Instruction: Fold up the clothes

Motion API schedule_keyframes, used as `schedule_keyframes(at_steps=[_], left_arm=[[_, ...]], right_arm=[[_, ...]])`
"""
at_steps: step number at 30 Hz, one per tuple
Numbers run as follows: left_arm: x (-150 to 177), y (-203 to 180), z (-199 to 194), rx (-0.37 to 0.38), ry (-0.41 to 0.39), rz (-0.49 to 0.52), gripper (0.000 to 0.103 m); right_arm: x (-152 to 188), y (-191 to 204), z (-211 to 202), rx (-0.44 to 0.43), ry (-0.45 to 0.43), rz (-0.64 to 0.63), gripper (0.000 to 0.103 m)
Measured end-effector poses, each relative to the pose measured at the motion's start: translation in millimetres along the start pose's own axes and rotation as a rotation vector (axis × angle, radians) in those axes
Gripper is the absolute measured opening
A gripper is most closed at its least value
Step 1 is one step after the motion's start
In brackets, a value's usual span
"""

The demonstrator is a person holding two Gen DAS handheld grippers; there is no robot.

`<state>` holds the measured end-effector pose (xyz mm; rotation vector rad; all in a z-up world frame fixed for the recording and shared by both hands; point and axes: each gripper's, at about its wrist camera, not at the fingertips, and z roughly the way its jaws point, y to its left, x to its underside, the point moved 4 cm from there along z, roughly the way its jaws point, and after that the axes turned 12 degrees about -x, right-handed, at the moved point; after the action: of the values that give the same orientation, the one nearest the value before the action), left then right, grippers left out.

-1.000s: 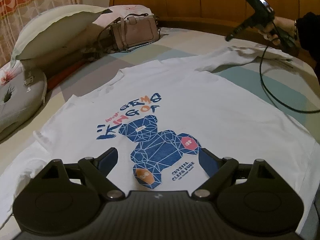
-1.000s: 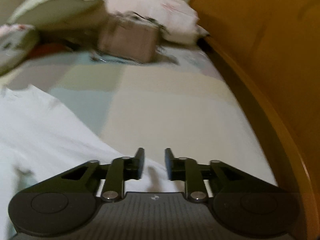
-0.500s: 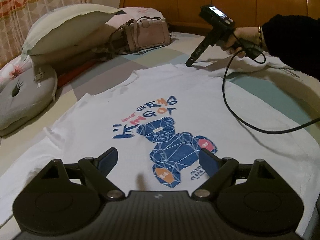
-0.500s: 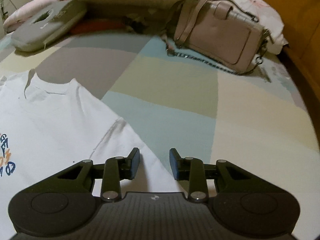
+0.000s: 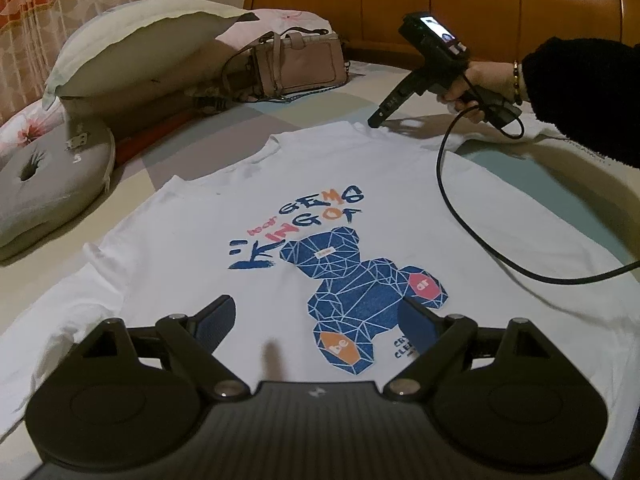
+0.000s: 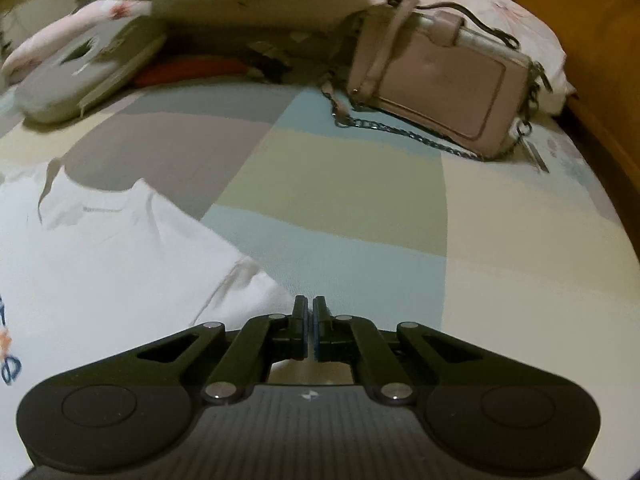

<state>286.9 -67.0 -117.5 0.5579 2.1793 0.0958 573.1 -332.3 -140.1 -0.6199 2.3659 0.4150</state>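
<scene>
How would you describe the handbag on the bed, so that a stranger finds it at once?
Look toward the wooden headboard, where the pillows are piled. The handbag leans against them on the patchwork bedspread. It alone is a boxy pale pink bag with a dark chain strap.

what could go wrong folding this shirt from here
1. The right hand-held gripper is shut near the sleeve edge of the white t-shirt; whether it holds cloth can't be told, so a lift may come up empty.
2. Its black cable drapes over the shirt and could get folded in or drag the fabric.
3. The left hand-held gripper hangs open over the print, so the shirt may slide.
</scene>
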Motion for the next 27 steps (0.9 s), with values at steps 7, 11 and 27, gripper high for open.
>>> schedule_keyframes(at_steps=[7, 11, 27], left_arm=[[0, 1, -8, -0.002, -0.003, -0.001, 0.088], [0, 1, -12, -0.004, -0.004, 0.000, 0.088], [-7, -17, -19, -0.028, 0.017, 0.037, 0.089]], right_arm=[[19, 11, -70, -0.019, -0.066, 0.072, 0.010], [55, 33, -110, -0.031, -0.088, 0.078, 0.010], [114, 84, -88, 0.158, 0.060, -0.324, 0.010]])
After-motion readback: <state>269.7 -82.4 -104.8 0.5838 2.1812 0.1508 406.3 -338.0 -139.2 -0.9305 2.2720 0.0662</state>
